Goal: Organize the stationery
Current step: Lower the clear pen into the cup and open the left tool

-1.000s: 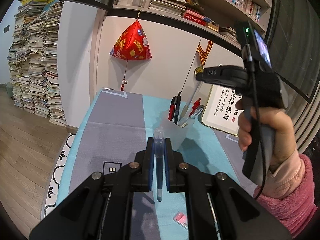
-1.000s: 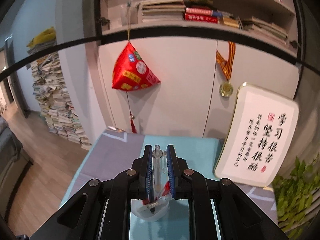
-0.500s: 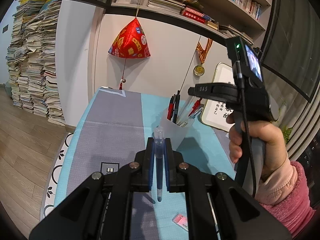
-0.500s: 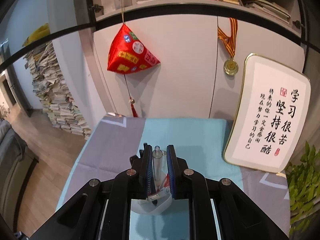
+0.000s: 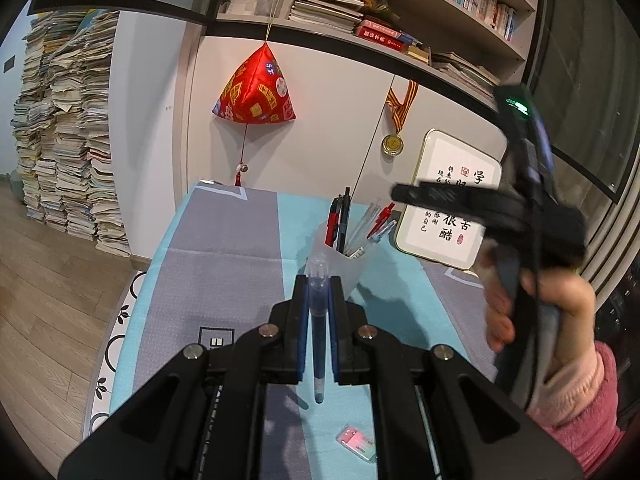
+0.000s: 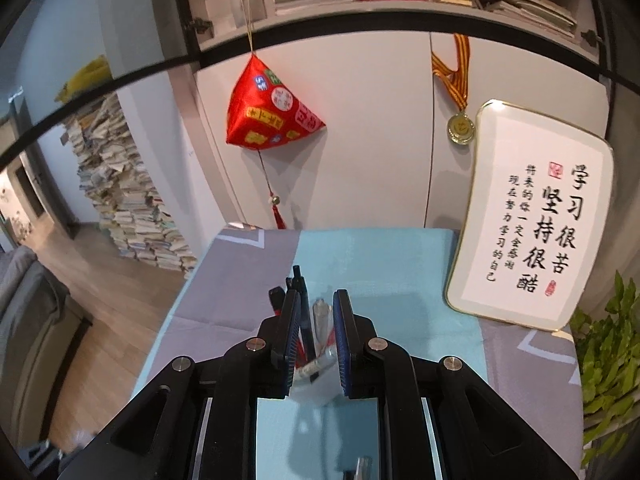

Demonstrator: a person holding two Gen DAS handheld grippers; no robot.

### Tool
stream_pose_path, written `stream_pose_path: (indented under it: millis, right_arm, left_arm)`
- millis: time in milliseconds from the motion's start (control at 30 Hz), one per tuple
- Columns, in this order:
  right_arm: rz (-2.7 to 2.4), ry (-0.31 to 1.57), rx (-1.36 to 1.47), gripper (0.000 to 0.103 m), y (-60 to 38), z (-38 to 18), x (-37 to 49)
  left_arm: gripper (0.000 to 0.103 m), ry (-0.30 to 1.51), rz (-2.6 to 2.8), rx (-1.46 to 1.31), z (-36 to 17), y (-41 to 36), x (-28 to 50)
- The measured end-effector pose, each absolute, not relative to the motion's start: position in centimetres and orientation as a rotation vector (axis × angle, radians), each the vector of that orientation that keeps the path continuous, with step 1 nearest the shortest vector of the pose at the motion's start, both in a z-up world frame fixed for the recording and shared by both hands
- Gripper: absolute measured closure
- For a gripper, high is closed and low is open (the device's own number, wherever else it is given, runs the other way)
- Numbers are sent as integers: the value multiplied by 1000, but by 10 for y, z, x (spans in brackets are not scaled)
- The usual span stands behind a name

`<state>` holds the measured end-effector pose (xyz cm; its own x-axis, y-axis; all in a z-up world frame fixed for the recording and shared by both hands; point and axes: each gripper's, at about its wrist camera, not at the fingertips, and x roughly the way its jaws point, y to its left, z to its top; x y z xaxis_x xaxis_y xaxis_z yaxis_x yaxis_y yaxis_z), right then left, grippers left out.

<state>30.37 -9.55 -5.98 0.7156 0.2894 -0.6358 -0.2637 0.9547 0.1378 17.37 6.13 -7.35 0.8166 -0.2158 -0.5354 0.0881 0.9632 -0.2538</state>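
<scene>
My left gripper (image 5: pixel 317 280) is shut on a blue-and-clear pen (image 5: pixel 319 320) that stands upright between the pads, just in front of a translucent pen cup (image 5: pixel 360 272). The cup holds several pens (image 5: pixel 340 224). A hand in a pink sleeve holds my right gripper (image 5: pixel 400 194), blurred, above and to the right of the cup. In the right wrist view that gripper (image 6: pixel 317 296) is shut on a clear pen (image 6: pixel 322 318). The pen's lower end reaches down into the cup (image 6: pixel 316 390), beside a black pen (image 6: pixel 299 280).
A framed calligraphy plaque (image 6: pixel 532 232) leans on the wall at the table's back right. A small pink-and-green eraser (image 5: pixel 355 442) lies near the front. A red ornament (image 5: pixel 256 92) hangs above the table's far edge. Book stacks (image 5: pixel 68 140) fill the floor at left, and a plant (image 6: pixel 608 340) stands at right.
The right gripper has come down and forward with its clear pen, so the cup's pens now show between its fingers. The left gripper and its pen have not moved.
</scene>
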Motion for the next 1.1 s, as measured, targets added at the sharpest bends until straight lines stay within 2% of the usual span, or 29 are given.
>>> stream_pose_path:
  millis: [67,133,200,533,767,1100]
  right_arm:
    - [306,700,35,84,-103,-60,289]
    - [309,695,43,71,-111,-63,278]
    - [301,690,41,67,-121,-69,262]
    - [290,789,49,67,-156,-115,223]
    - [242,641,39,67,-169,-118,201]
    - [246,723,106,67,-180,-132,207]
  left_arm:
    - [96,591,-161,-225,-71,61,175]
    - [96,590,-160,-223,-69,60,176]
    - [96,587,-159,-224,-67,58,176]
    - [96,526,-149,-211,-37,45,194]
    - [96,461,-131,-195,-12,38,212]
    - [96,411,-126,-155,-4,16,247]
